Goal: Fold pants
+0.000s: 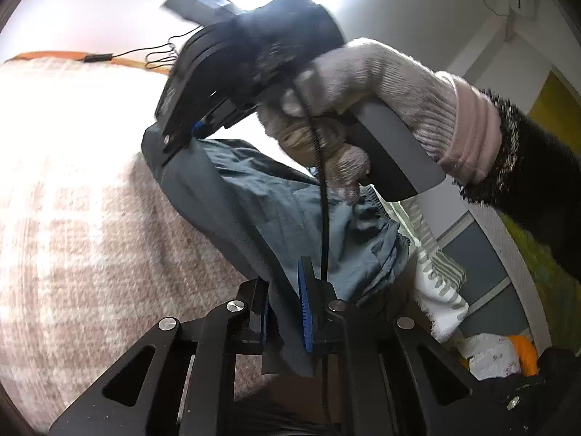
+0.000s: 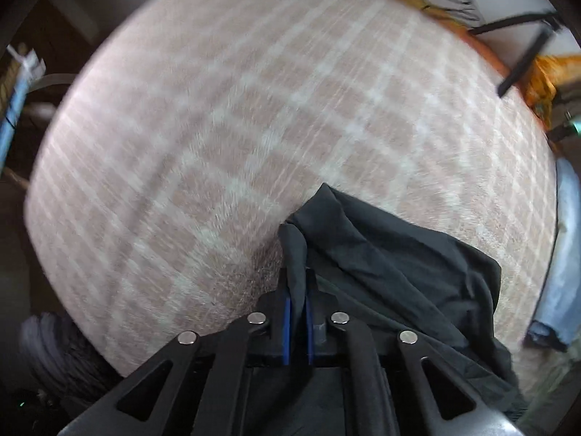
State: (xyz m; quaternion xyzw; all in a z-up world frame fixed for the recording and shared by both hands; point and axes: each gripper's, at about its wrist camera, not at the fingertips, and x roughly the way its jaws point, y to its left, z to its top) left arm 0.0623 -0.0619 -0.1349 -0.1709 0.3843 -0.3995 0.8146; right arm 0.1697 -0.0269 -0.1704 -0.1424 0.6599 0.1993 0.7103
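pinching dark grey pants [image 1: 276, 218] between the blue pads of the left gripper [image 1: 285, 309], cloth running up toward 11 o'clock to the right gripper [image 1: 181, 134], likewise clamped on it, held by a gloved hand [image 1: 363, 109]. seen from the right wrist: right gripper [image 2: 298, 312] shut on pants [image 2: 381, 254], draped toward 4 o'clock over a pink checked blanket [image 2: 236, 109].

at the bottom centre of the frame the left gripper [image 1: 285, 312] pinches a fold of the grey-blue pants [image 1: 254, 214] between its blue pads. the cloth runs up to the right gripper [image 1: 181, 138] at centre left (also clamped on it), held by a gloved hand [image 1: 348, 109]. a pink checked blanket [image 1: 83, 218] fills the left.
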